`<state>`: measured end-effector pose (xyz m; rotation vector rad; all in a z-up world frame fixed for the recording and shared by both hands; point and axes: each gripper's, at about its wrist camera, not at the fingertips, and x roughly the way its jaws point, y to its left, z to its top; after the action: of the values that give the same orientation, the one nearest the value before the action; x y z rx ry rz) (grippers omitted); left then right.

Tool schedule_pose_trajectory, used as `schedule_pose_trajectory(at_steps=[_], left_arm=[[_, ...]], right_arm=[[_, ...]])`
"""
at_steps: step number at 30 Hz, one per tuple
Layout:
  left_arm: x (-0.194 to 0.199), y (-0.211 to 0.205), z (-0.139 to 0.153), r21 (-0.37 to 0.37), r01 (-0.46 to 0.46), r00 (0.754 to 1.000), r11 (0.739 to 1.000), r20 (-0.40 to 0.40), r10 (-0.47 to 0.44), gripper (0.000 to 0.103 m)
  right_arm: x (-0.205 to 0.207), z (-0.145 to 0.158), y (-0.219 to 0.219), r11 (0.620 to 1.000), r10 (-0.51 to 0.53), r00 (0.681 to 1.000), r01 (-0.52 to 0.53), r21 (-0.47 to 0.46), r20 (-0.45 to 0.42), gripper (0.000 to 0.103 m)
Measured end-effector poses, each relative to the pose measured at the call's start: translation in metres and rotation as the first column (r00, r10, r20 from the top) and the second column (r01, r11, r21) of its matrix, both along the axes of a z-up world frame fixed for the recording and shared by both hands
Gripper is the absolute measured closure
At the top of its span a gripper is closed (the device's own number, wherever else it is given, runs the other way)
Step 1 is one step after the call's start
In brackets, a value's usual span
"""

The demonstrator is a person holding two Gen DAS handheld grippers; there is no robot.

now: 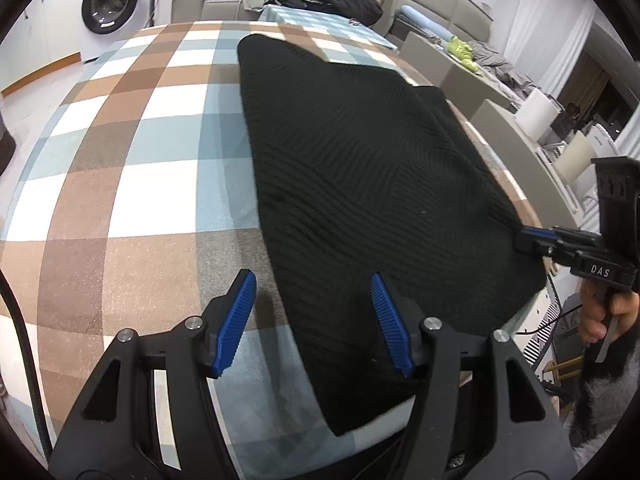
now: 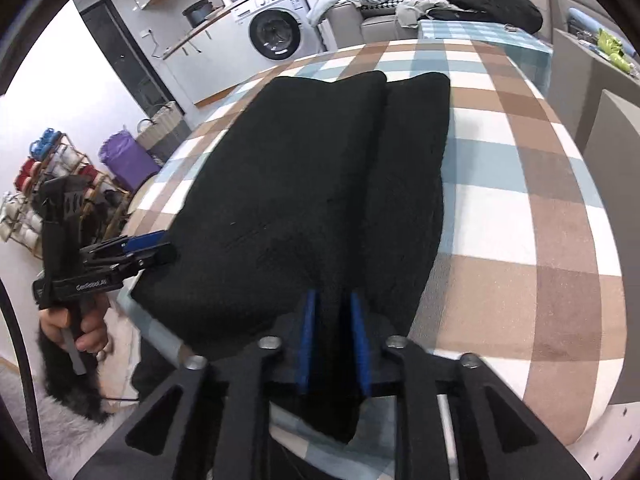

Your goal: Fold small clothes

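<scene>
The black knit garment (image 2: 312, 184) lies folded on the checked tablecloth (image 1: 132, 184), long axis running away from both grippers. The right gripper (image 2: 333, 334) stands narrow astride the near hem, pads not clearly pressing. The left gripper (image 1: 314, 320) gapes wide over the garment's left edge, holding nothing.

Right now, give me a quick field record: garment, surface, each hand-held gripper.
garment: black knit garment, folded lengthwise, lying flat
surface: checked cloth on the table
left hand-held gripper: open, over the garment's near edge, nothing between the pads
right hand-held gripper: narrowly open at the garment's near edge; grip unclear
</scene>
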<state>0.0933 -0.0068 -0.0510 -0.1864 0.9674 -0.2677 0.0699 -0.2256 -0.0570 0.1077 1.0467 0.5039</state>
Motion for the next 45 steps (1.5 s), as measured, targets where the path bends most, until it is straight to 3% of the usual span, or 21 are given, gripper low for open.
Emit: schedule_pose_trajectory(at_steps=[5, 7, 9, 12, 16, 21, 27, 30, 32, 36, 41, 44, 45], left_arm=[[-0.006, -0.006, 0.002, 0.005, 0.031, 1.0, 0.999, 0.003, -0.031, 0.046], [-0.007, -0.008, -0.001, 0.002, 0.042, 0.999, 0.999, -0.006, -0.042, 0.046], [-0.008, -0.01, -0.003, 0.011, 0.046, 0.999, 0.999, -0.012, -0.046, 0.046], [-0.011, -0.011, -0.003, 0.013, 0.048, 0.999, 0.999, -0.009, -0.048, 0.046], [-0.016, -0.01, -0.003, 0.011, 0.048, 0.999, 0.999, -0.014, -0.048, 0.046], [-0.018, -0.012, 0.011, -0.021, 0.065, 0.998, 0.998, 0.018, -0.064, 0.046], [-0.012, -0.043, 0.024, -0.015, 0.165, 0.984, 0.986, 0.071, -0.163, 0.046], [-0.01, -0.062, 0.013, 0.012, 0.218, 0.975, 0.976, 0.04, -0.219, 0.046], [-0.012, -0.072, 0.0, 0.079, 0.241, 0.97, 0.967, -0.003, -0.242, 0.046], [-0.023, -0.078, -0.001, 0.134, 0.272, 0.961, 0.953, 0.017, -0.276, 0.043], [-0.027, -0.058, 0.014, 0.046, 0.231, 0.971, 0.972, 0.056, -0.234, 0.043], [-0.023, -0.038, 0.023, -0.02, 0.166, 0.983, 0.986, 0.081, -0.164, 0.042], [-0.023, -0.027, 0.024, -0.034, 0.151, 0.985, 0.988, 0.084, -0.148, 0.042]], right_arm=[[-0.026, -0.003, -0.01, 0.999, 0.019, 0.999, -0.021, 0.03, 0.044, 0.079], [-0.03, 0.003, -0.007, 0.999, 0.044, 0.993, -0.047, 0.027, 0.11, 0.096], [-0.029, 0.014, -0.007, 0.997, 0.047, 0.985, -0.055, 0.047, 0.168, 0.098], [-0.023, 0.009, -0.011, 1.0, 0.019, 0.992, -0.02, 0.006, 0.127, 0.098], [-0.018, -0.007, -0.01, 0.999, 0.02, 0.999, -0.019, -0.044, 0.036, 0.098], [-0.019, 0.002, -0.008, 0.999, 0.047, 0.998, -0.047, 0.003, 0.045, 0.079], [-0.022, -0.008, -0.002, 0.993, 0.074, 0.996, -0.069, -0.096, 0.042, 0.085], [-0.017, 0.002, -0.009, 0.993, 0.07, 0.997, -0.066, -0.099, 0.036, 0.081], [-0.001, 0.013, -0.015, 0.998, 0.036, 0.997, -0.032, -0.053, 0.064, 0.074], [0.047, 0.019, -0.005, 1.0, -0.012, 0.996, 0.013, -0.014, 0.087, 0.069], [0.141, 0.001, 0.009, 0.991, -0.132, 0.991, 0.131, 0.025, 0.022, 0.069], [0.175, -0.011, 0.016, 0.99, -0.13, 0.991, 0.13, 0.059, -0.014, 0.069], [0.179, -0.013, 0.019, 0.99, -0.127, 0.992, 0.128, 0.058, -0.021, 0.074]])
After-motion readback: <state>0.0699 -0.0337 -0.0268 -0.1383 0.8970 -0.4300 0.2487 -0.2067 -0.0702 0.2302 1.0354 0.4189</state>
